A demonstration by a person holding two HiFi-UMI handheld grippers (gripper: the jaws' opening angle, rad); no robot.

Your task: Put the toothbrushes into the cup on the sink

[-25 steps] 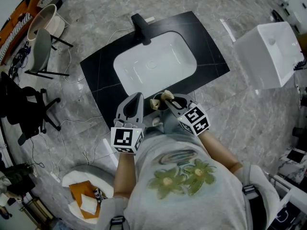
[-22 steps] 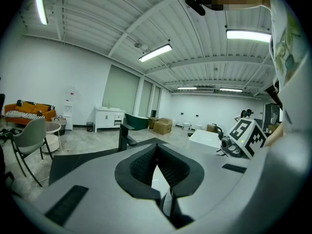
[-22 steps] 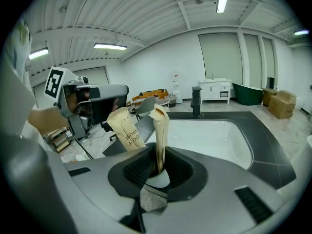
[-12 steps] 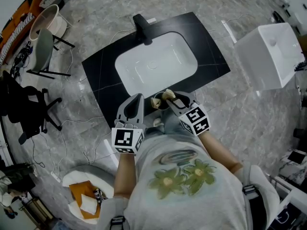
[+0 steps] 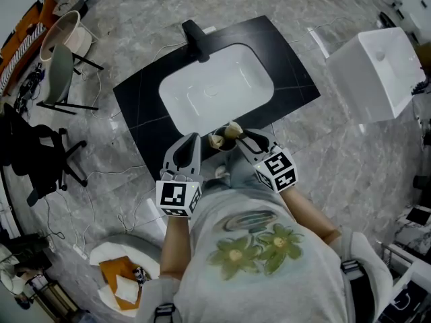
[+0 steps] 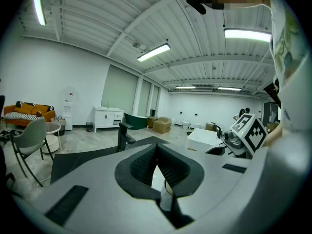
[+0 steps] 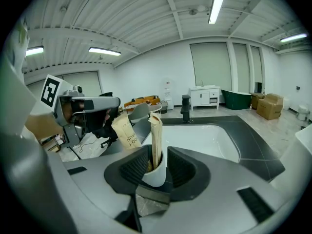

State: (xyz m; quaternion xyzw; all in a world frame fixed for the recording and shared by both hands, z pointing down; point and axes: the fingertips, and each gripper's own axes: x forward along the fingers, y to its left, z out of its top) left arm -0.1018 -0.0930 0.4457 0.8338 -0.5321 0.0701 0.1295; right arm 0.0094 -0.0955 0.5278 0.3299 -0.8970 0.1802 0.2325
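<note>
Right tongs (image 7: 157,154) closed round the white cup (image 7: 155,174), dead ahead. Two paper-wrapped toothbrushes (image 7: 156,135) stand in it, one upright, one leaning left. Left tongs (image 6: 157,149) shut, empty, just beside.

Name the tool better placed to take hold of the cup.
Right, probably. The right tool has its jaws apart on either side of the cup, already lined up with it. The left tool is shut with nothing in it and would have to open first.
</note>
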